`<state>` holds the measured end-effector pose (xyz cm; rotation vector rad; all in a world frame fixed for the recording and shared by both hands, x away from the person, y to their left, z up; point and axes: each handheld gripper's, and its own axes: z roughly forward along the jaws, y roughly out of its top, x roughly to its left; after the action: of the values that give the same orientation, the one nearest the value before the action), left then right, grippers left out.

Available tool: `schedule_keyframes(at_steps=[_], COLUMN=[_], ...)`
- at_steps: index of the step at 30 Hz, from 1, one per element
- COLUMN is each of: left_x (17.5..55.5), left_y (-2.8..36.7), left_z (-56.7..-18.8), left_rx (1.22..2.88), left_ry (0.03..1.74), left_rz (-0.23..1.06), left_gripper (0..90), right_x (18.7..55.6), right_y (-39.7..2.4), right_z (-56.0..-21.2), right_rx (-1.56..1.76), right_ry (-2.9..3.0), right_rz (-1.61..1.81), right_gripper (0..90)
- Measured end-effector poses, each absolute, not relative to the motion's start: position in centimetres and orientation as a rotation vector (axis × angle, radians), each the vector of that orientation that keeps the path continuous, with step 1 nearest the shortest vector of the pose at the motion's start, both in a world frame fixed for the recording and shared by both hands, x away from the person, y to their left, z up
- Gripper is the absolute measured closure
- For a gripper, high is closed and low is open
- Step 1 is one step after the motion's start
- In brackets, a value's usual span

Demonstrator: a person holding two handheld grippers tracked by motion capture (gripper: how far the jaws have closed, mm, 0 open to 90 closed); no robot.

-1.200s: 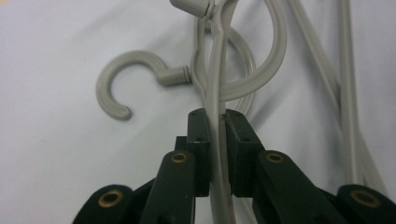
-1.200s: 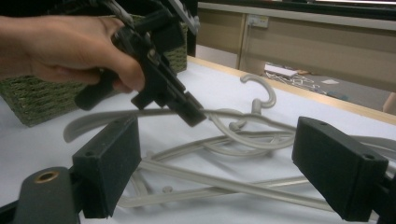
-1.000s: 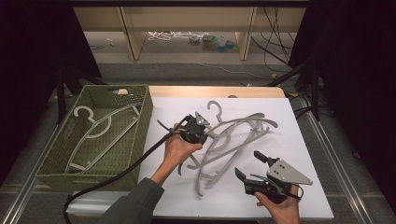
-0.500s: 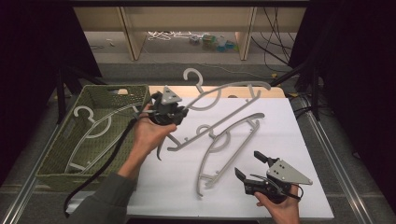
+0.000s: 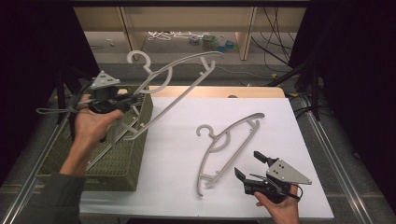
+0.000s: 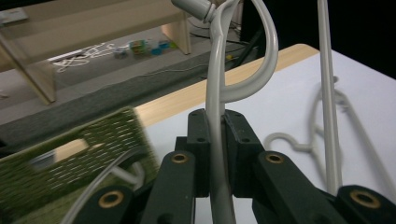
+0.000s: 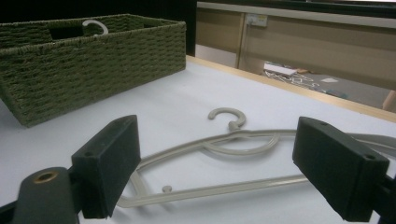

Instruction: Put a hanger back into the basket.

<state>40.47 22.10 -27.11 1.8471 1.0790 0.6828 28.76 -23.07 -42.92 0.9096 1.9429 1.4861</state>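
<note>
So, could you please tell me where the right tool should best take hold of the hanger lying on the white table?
Probably the straight bottom bar of the hanger, near its lower end. It lies flat on the table, and that thin bar sits just ahead of the right tool, whose jaws stand open. Come down from above with a jaw on either side; the hook curves and lies farther off.
</note>
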Motion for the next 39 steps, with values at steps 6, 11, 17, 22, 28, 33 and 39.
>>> schedule_keyframes(at_steps=[6,11,17,22,28,33,39], left_x=[40.3,40.1,39.6,39.5,39.4,39.5,39.3], left_y=[26.4,29.4,32.1,33.7,34.9,35.8,37.2], left_z=[-27.1,-27.8,-28.7,-29.5,-30.6,-31.4,-32.5], left_rx=[1.804,1.779,1.749,1.746,1.756,1.775,1.789], left_ry=[1.161,1.227,1.272,1.297,1.317,1.323,1.348], left_rz=[0.757,0.805,0.844,0.867,0.883,0.874,0.876], left_gripper=[81.5,81.5,81.5,81.5,81.5,81.5,81.5], right_x=[28.8,28.8,28.9,28.9,28.9,28.9,28.9], right_y=[-23.0,-23.1,-23.0,-23.0,-22.9,-23.1,-23.1], right_z=[-43.0,-43.0,-43.2,-43.2,-43.2,-43.1,-43.1], right_rx=[0.915,0.919,0.918,0.924,0.926,0.923,0.924], right_ry=[1.946,1.953,1.951,1.950,1.949,1.958,1.952], right_rz=[1.490,1.468,1.467,1.466,1.482,1.458,1.459], right_gripper=[16.0,15.9,15.9,16.0,16.0,16.0,16.0])
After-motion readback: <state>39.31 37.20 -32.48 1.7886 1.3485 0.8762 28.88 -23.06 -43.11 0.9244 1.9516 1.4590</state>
